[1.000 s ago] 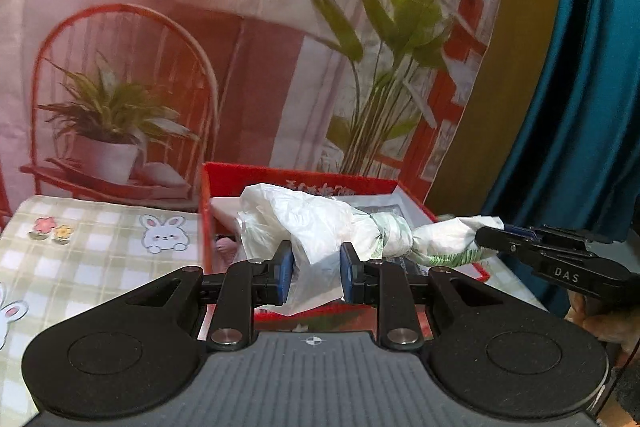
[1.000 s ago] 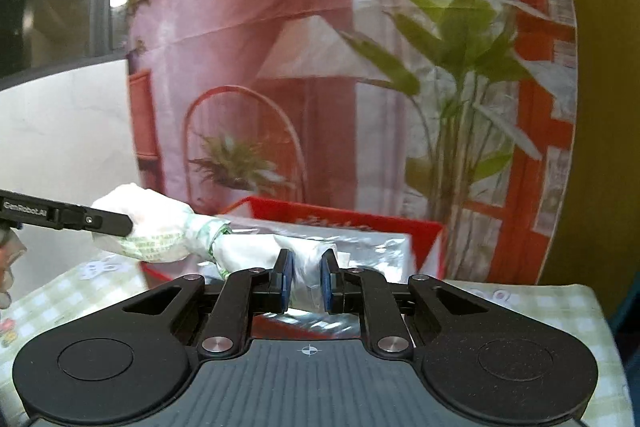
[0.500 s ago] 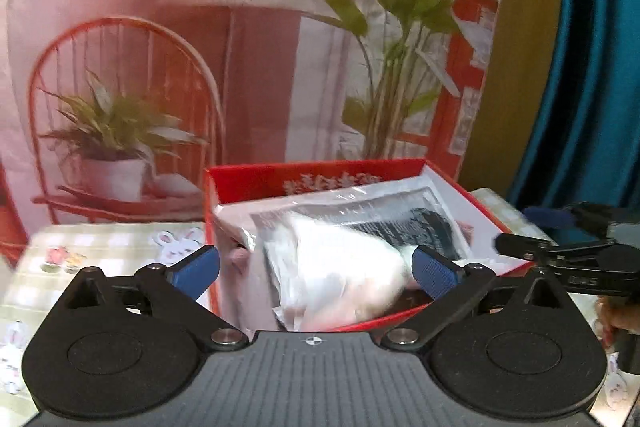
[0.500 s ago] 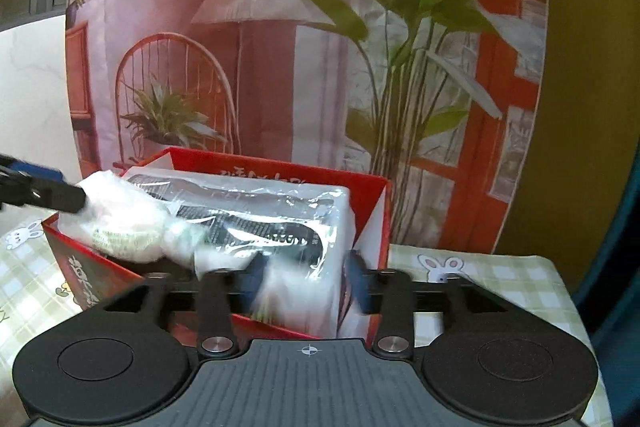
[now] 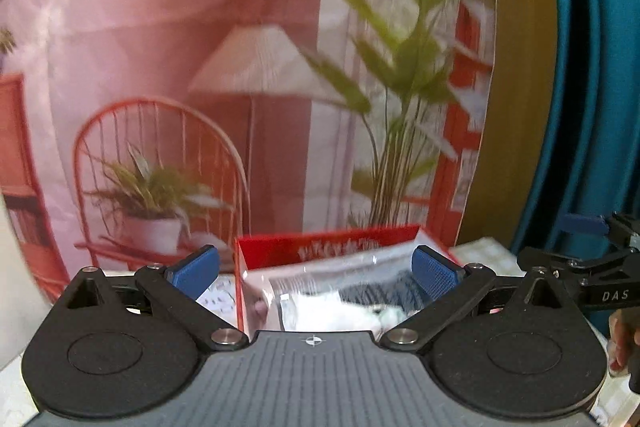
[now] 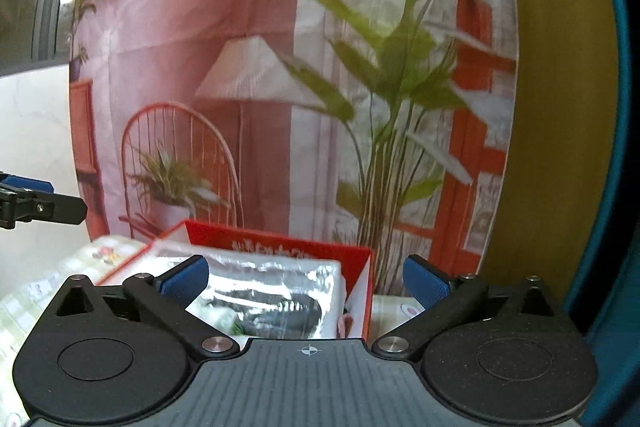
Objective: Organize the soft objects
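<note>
A red box (image 5: 280,251) stands on the table and holds soft items in clear plastic. The white twisted bundle (image 5: 340,315) lies inside it, on a dark item in a clear bag (image 5: 380,291). My left gripper (image 5: 316,269) is open and empty, above and just before the box. My right gripper (image 6: 306,281) is open and empty too, over the box (image 6: 320,251) and its shiny plastic bag (image 6: 280,291). The right gripper's tip shows in the left wrist view (image 5: 580,267). The left gripper's tip shows in the right wrist view (image 6: 40,207).
A checked tablecloth with bunny prints (image 6: 396,307) covers the table. A printed backdrop (image 5: 240,87) with a chair, a lamp and plants hangs behind the box. A teal curtain (image 5: 592,87) hangs at the right. A pale wall (image 6: 36,127) lies at the left.
Both grippers held the white bundle over the box one second ago. Both have opened and let it go into the box, then risen and pulled back.
</note>
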Motion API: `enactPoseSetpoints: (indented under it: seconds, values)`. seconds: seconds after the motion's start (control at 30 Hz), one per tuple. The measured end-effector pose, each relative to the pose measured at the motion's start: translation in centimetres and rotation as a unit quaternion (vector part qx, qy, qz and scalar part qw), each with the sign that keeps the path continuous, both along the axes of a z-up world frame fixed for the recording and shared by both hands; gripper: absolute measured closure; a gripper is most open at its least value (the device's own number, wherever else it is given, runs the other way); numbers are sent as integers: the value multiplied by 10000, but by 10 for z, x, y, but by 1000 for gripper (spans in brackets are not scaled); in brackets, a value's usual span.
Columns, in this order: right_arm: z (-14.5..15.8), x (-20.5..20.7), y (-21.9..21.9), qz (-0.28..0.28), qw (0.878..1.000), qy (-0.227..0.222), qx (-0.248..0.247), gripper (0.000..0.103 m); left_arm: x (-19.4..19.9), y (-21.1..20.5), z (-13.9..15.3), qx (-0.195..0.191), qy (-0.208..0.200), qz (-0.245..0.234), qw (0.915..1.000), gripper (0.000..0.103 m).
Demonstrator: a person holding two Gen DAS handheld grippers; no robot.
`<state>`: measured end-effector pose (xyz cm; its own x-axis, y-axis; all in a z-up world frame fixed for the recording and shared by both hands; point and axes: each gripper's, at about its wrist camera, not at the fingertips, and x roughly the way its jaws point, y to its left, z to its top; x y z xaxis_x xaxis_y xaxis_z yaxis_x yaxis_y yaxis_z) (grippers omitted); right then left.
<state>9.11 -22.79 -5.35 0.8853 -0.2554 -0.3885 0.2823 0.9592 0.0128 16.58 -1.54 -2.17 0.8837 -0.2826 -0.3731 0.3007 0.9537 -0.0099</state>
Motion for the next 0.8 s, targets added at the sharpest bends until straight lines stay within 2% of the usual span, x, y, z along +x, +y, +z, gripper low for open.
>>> enactPoseSetpoints:
  seconds: [0.13, 0.4, 0.6, 0.8]
  values:
    - [27, -17, 10, -66, 9998, -149, 97, 0, -27, -6, 24, 31, -262, 223, 9994, 0]
    - [72, -50, 25, -313, 9986, -326, 269, 0, -79, -20, 63, 112, -737, 193, 9970, 0]
    - [97, -71, 29, -402, 9978, -412, 322, 0, -96, -15, 79, -56, -772, 245, 9967, 0]
    - [106, -79, 35, -402, 9986, -303, 155, 0, -100, -13, 82, -106, -764, 315, 9965, 0]
